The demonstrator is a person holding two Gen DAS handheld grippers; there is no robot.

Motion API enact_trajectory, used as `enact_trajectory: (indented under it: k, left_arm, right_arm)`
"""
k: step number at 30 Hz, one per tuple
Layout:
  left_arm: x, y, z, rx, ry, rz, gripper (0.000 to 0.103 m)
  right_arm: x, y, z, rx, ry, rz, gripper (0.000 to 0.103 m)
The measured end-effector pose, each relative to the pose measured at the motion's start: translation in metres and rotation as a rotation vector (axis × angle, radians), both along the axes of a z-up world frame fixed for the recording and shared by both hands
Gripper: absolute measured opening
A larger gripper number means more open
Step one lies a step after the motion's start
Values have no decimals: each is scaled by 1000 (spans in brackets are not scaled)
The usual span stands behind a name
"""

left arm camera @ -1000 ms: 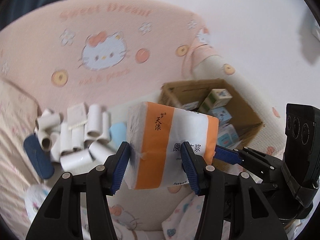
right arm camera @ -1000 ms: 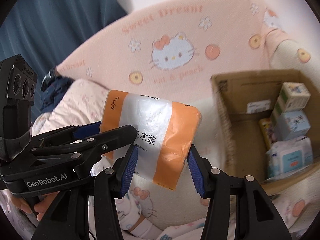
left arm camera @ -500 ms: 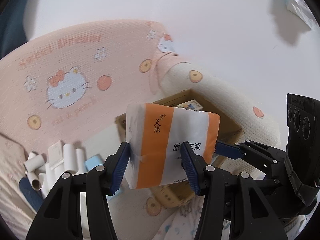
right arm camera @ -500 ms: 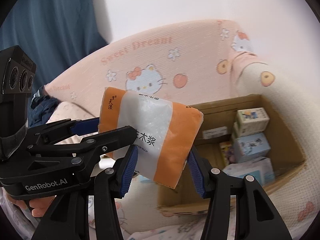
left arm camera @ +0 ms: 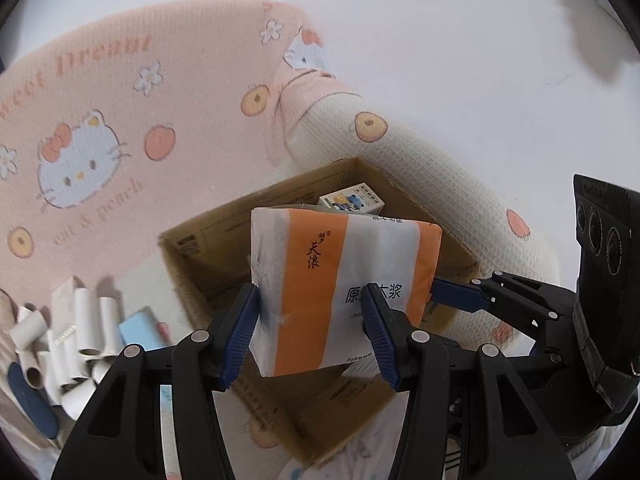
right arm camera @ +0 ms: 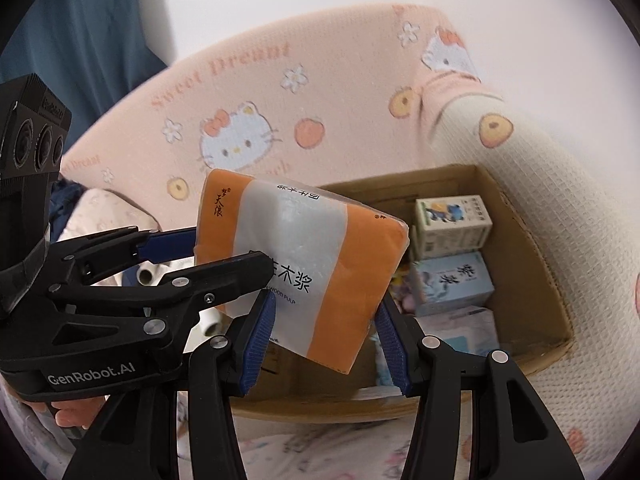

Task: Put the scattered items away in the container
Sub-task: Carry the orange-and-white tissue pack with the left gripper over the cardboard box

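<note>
Both tools, left tool (left arm camera: 310,330) and right tool (right arm camera: 324,338), clamp the orange-and-white plastic tissue pack (left arm camera: 340,280) above the brown cardboard box (right arm camera: 532,248), sharing its bulk for lowering inside.

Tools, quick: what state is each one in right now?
Left tool: closed on the orange-and-white tissue pack.
Right tool: closed on the same tissue pack, beside the left tool.

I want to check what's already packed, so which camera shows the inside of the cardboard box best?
The right wrist view: the cardboard box lies open beside the tissue pack, showing stacked small cartons along its far side. In the left wrist view the same pack covers most of the box; only one carton peeks out.
</note>
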State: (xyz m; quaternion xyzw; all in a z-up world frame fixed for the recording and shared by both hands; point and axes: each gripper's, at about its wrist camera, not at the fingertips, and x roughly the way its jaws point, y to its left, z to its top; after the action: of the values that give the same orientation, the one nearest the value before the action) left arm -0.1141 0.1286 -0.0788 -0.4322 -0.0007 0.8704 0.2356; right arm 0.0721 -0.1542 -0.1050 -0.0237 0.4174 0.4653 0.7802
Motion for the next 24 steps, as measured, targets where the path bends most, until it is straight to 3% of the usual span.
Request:
enact_trajectory:
  k: [11,18,24]
  left_arm:
    - [-28,44,-15,69,-55,-34,56]
    - [-44,59,-56,176,-198,18,56]
    - [-56,79,-95,188,-374,-3,56]
  right_arm:
    - [48,-16,-9,-110,16,-3,49]
    - [76,-20,-36,-233,112,29,49]
    - [93,-19,-68,-374,194,72,49]
